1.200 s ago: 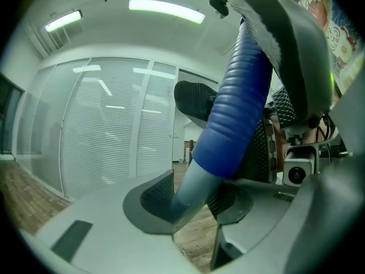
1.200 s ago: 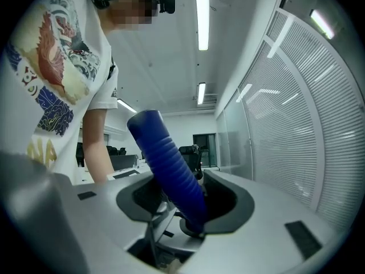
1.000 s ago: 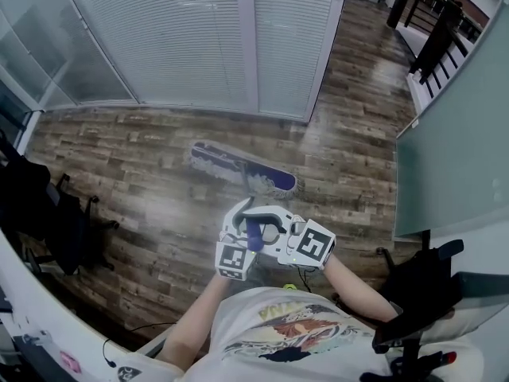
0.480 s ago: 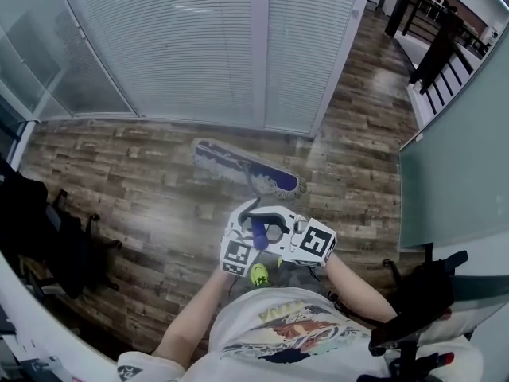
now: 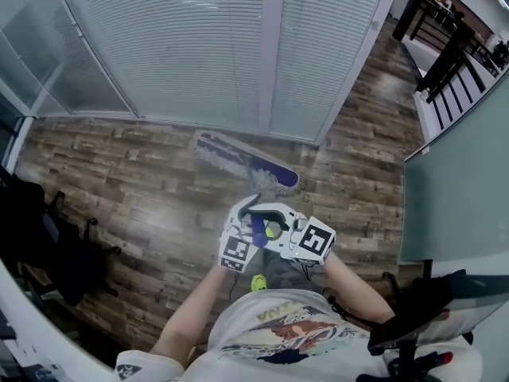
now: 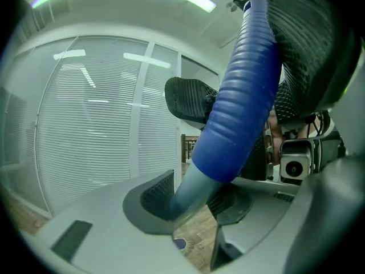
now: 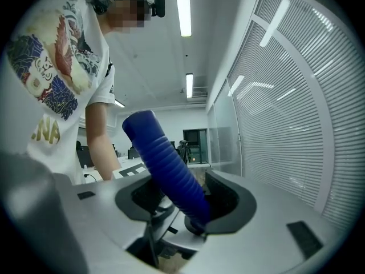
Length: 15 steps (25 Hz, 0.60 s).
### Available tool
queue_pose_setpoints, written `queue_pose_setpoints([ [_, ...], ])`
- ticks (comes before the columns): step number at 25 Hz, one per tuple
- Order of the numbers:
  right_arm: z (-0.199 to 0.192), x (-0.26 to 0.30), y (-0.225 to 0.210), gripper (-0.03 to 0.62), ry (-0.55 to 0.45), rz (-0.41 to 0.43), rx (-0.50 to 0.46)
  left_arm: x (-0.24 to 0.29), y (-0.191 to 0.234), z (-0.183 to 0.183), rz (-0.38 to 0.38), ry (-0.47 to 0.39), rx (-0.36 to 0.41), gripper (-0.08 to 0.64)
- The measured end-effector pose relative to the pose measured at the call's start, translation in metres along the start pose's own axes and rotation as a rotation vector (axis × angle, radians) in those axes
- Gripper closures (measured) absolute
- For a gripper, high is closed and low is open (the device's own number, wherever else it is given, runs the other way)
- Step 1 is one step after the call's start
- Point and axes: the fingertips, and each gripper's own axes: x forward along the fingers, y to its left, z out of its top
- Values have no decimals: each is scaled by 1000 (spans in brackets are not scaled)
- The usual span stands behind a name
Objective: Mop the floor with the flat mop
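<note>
My left gripper (image 6: pixel 191 204) and right gripper (image 7: pixel 182 201) stay clamped on the handle (image 6: pixel 239 96), the left one lower. In the last second I pushed the mop head (image 5: pixel 246 159) forward over the floor (image 5: pixel 143 181). It now lies close to the blinds (image 5: pixel 199 46), so I think this stroke is nearly finished.

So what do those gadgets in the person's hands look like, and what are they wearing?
The left gripper and right gripper are white plastic shells with two grey jaws lined with dark ribbed pads. Each carries a cube printed with black-and-white square markers. The person wears a white short-sleeved T-shirt with a colourful print.
</note>
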Motion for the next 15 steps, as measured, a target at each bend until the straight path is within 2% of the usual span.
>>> queue_pose_setpoints([
  [3, 1, 14, -43, 380, -3, 10, 6, 29, 34, 3, -8, 14, 18, 420],
  [8, 16, 30, -125, 379, -15, 27, -7, 86, 97, 13, 30, 23, 27, 427],
  [11, 20, 38, -161, 379, -20, 48, -2, 112, 125, 18, 49, 37, 37, 436],
  [15, 31, 40, -197, 380, -52, 29, -14, 137, 148, 31, 66, 34, 58, 440],
])
